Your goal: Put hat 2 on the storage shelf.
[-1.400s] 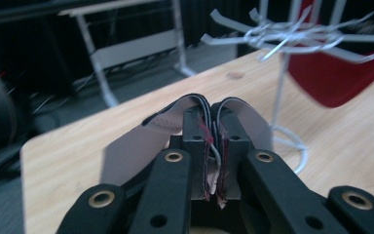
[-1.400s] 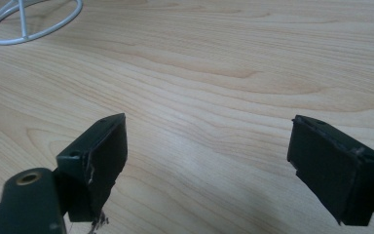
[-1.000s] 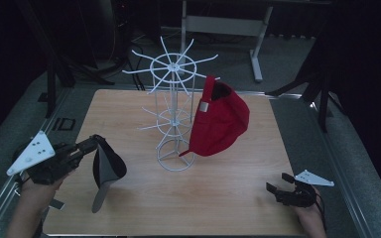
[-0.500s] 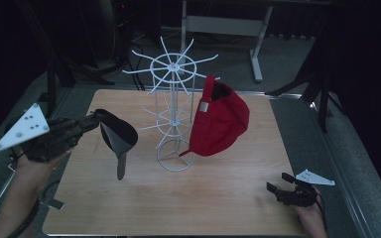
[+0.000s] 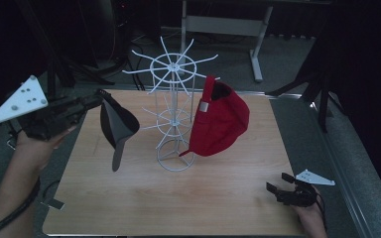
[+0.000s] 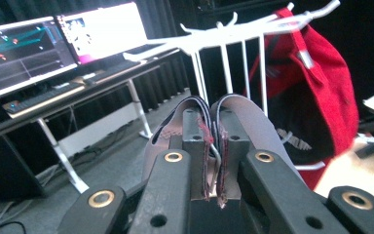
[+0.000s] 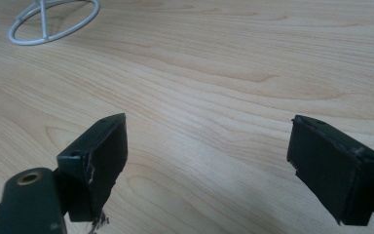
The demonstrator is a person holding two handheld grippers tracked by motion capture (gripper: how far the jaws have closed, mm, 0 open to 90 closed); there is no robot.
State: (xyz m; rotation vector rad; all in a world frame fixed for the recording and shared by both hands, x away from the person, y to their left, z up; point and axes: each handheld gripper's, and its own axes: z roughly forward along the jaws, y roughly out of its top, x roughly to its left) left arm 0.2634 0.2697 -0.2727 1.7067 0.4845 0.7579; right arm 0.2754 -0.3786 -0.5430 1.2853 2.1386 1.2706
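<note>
Your left claw (image 5: 99,97) pinches the dark cap (image 5: 116,124) aloft beside the white rack (image 5: 174,106), right claw (image 5: 278,191) spread idle on the counter (image 5: 218,188); next, hook it on a free prong.

high view: dim, dark surroundings, soft overall | left gripper view: monitors (image 6: 53,41) glare, background blurred | right gripper view: counter (image 7: 214,68) evenly lit, sharp
</note>
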